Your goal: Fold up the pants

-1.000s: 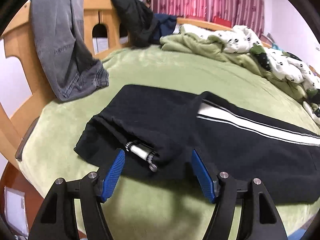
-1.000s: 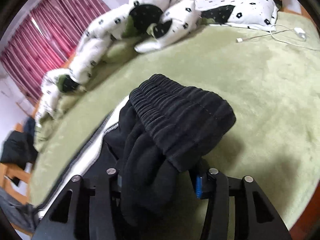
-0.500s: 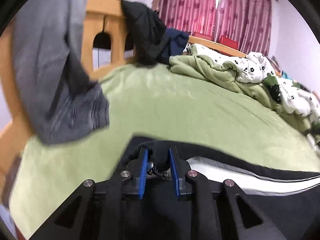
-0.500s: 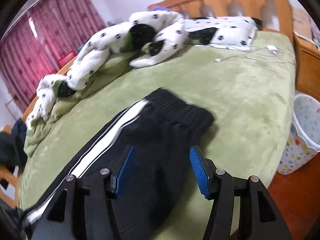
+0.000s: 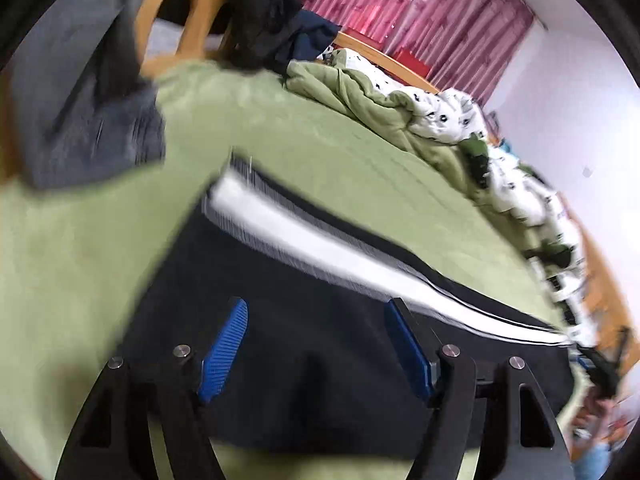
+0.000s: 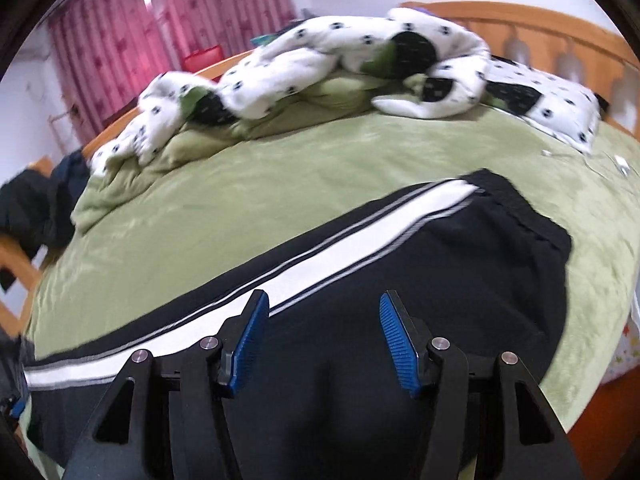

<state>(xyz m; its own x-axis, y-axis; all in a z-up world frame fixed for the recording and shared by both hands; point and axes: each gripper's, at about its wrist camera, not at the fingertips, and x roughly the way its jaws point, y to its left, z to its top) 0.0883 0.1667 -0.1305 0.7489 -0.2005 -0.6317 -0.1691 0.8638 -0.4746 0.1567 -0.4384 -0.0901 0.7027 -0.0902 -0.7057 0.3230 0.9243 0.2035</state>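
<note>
pants laid lengthwise left-right on bed | left gripper opening, empty, apparently over leg end | right gripper released, nearer waistband

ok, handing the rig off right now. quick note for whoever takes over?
Left gripper: jaws opening, nothing clamped, over the leg end of the pants.
Right gripper: open, empty, over the waistband end.
Pants: lying lengthwise on the green bed, white stripe along the far edge, apparently one leg laid over the other.
Done: pants laid out flat, both ends let go.
Left: fold them across their length and tidy up.
</note>
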